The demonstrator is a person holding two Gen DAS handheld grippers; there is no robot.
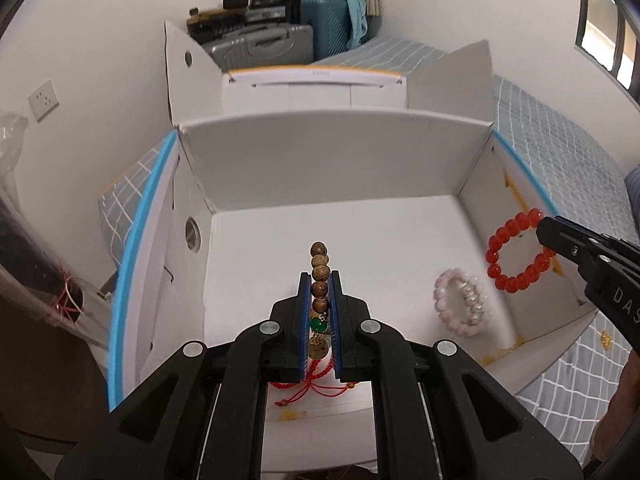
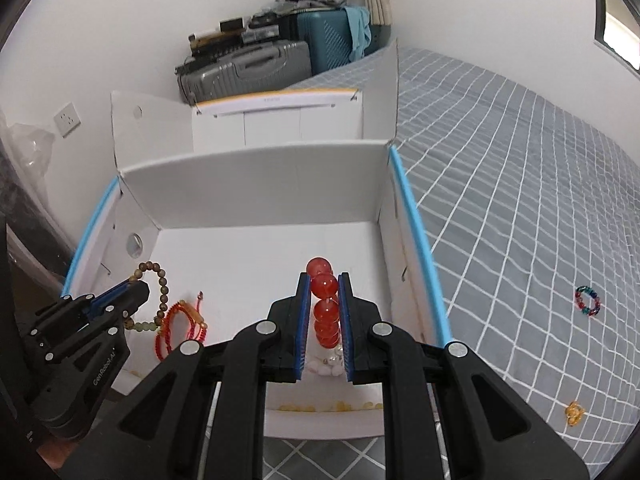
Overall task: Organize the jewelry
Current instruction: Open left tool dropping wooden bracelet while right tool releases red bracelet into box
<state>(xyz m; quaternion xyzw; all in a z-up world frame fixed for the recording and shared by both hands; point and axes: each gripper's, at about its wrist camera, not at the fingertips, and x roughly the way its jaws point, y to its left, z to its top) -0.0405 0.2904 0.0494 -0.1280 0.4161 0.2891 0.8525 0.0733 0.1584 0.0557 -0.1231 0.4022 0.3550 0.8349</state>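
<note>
left wrist view: left gripper (image 1: pixel 320 280) clamped on the wooden bead bracelet (image 1: pixel 320 276), held over the white box (image 1: pixel 336 160) floor, near its front. red bead bracelet (image 1: pixel 516 252) hangs in the right gripper (image 1: pixel 546 227) by the box's right wall. pink-white bracelet (image 1: pixel 460 306) lies on the box floor w/ a red cord bracelet (image 1: pixel 310 386).

right wrist view: right gripper (image 2: pixel 325 280) pinched on the red beads above the box floor. left gripper at the box's left side. multicolour ring (image 2: pixel 588 301) and a small orange piece (image 2: pixel 575 413) lie on the grey bedspread (image 2: pixel 520 160), outside the box to its right.
</note>
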